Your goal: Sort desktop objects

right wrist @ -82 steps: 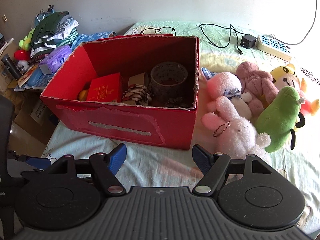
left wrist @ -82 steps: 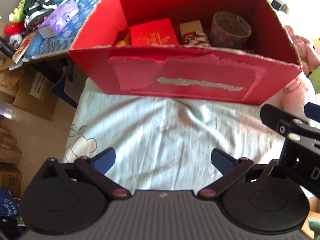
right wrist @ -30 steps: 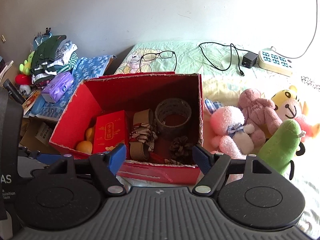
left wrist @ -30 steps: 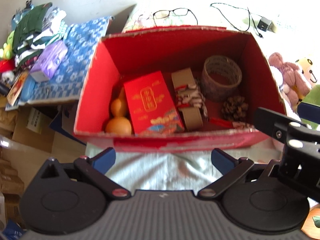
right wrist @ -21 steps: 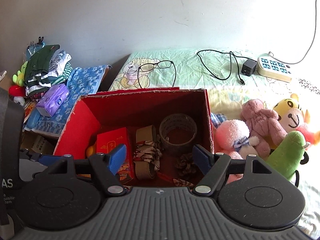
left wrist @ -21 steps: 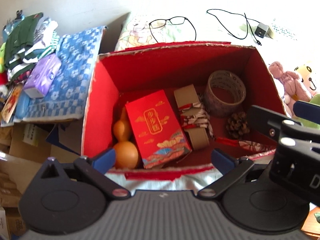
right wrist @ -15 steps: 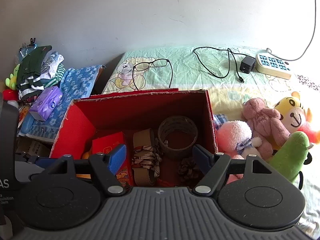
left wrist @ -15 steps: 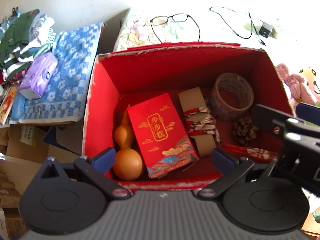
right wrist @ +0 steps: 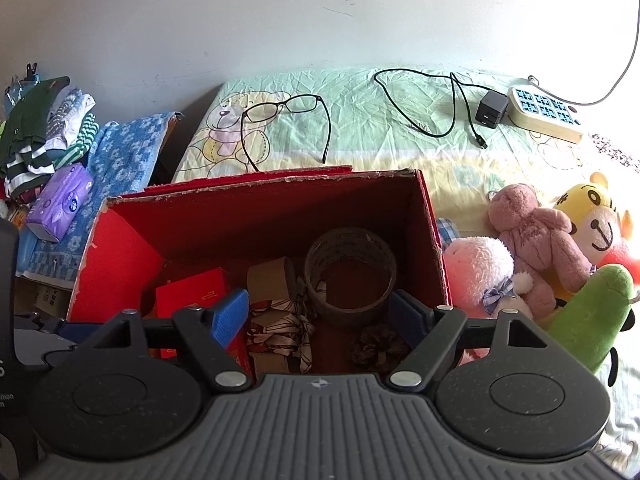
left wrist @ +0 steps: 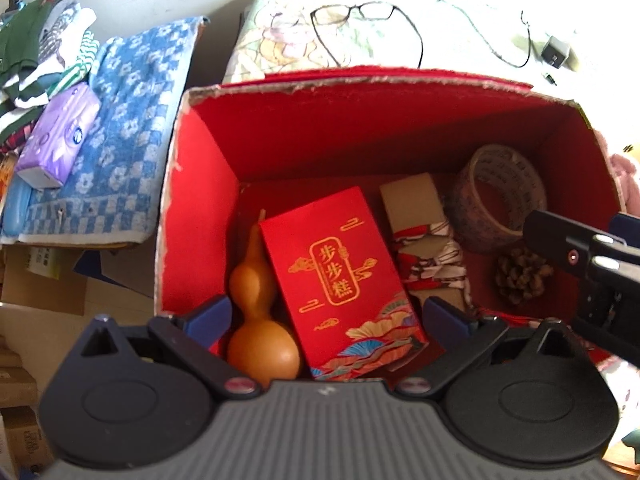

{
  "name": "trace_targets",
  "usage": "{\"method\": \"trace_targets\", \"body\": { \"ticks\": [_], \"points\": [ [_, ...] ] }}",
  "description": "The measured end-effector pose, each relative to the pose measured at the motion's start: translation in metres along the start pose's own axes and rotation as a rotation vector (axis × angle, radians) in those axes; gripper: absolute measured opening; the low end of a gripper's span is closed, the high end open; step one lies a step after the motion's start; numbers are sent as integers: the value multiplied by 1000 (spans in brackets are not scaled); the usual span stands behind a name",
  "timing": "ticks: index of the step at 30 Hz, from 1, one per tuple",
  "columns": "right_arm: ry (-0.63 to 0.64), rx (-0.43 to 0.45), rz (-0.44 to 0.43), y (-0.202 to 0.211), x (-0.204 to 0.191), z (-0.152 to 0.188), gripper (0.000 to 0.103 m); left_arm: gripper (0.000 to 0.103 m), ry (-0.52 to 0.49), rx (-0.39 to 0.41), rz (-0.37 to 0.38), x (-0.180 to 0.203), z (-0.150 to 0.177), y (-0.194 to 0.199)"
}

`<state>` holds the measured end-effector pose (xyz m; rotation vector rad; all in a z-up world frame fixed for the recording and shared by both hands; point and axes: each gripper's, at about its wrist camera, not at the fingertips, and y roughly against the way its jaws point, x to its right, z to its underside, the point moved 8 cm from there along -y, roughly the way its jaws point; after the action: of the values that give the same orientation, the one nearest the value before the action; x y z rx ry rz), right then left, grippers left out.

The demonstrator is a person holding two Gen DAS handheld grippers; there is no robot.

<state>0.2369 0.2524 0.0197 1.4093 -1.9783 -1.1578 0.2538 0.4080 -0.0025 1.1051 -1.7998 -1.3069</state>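
An open red cardboard box [left wrist: 200, 184] [right wrist: 120, 240] stands on the bed. Inside lie an orange gourd [left wrist: 256, 320], a red printed packet [left wrist: 340, 280], a brown card wrapped in patterned cloth [left wrist: 424, 248] [right wrist: 276, 320], a tape roll [left wrist: 500, 200] [right wrist: 350, 276] and a pine cone [left wrist: 520, 276] [right wrist: 376, 348]. My left gripper [left wrist: 326, 314] is open and empty, above the box over the gourd and packet. My right gripper [right wrist: 320, 312] is open and empty, above the box's near side over the wrapped card and tape roll.
Black glasses [right wrist: 288, 120], a charger with cable [right wrist: 490, 110] and a power strip [right wrist: 544, 114] lie on the green sheet behind the box. Several plush toys [right wrist: 532, 240] sit right of it. A blue towel [left wrist: 116, 128], purple tissue pack [left wrist: 56, 136] and folded clothes [right wrist: 44, 120] are left.
Both grippers have risen and moved forward from in front of the box to above it, now looking down into it. Both stay open and empty.
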Motion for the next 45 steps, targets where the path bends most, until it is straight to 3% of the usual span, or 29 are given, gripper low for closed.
{"method": "trace_targets", "body": {
  "ticks": [22, 45],
  "points": [
    [-20, -91, -9, -34, 5, 4, 80, 102, -45, 10, -70, 4, -15, -24],
    [-37, -111, 11, -39, 19, 10, 80, 102, -100, -31, -107, 14, -9, -35]
  ]
}}
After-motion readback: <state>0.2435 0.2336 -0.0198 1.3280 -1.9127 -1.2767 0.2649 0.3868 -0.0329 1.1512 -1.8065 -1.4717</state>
